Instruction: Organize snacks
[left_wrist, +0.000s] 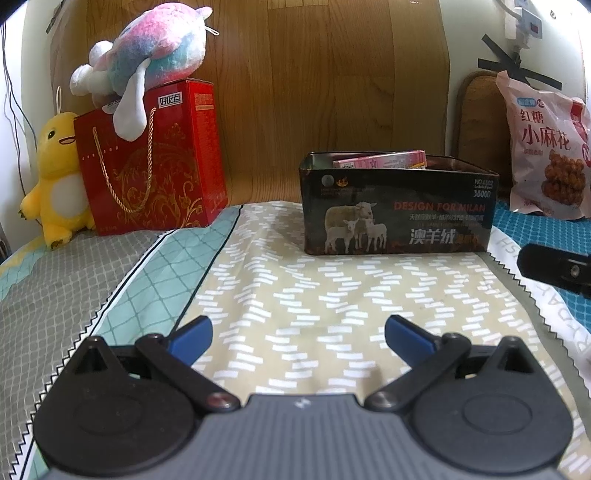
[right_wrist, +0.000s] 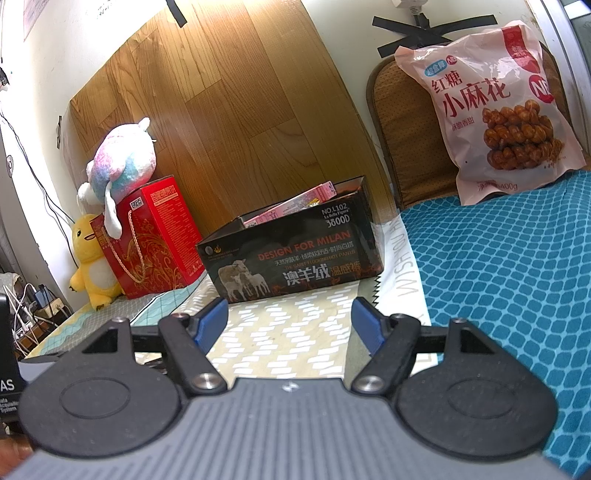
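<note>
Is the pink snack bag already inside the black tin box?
No, the pink snack bag leans upright against the chair back, apart from the black tin box.

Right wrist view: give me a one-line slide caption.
Open right gripper hovers empty over the bedspread, facing the tin holding pink packets; snack bag leans behind.

the left gripper (left_wrist: 298, 338) and the right gripper (right_wrist: 289, 325) look alike: a grey ribbed body with a small white mark at its front edge, two round black discs with raised rings, black link arms on silver screws, triangular cut-outs, and blue pads (right_wrist: 212, 323) on the fingers
</note>
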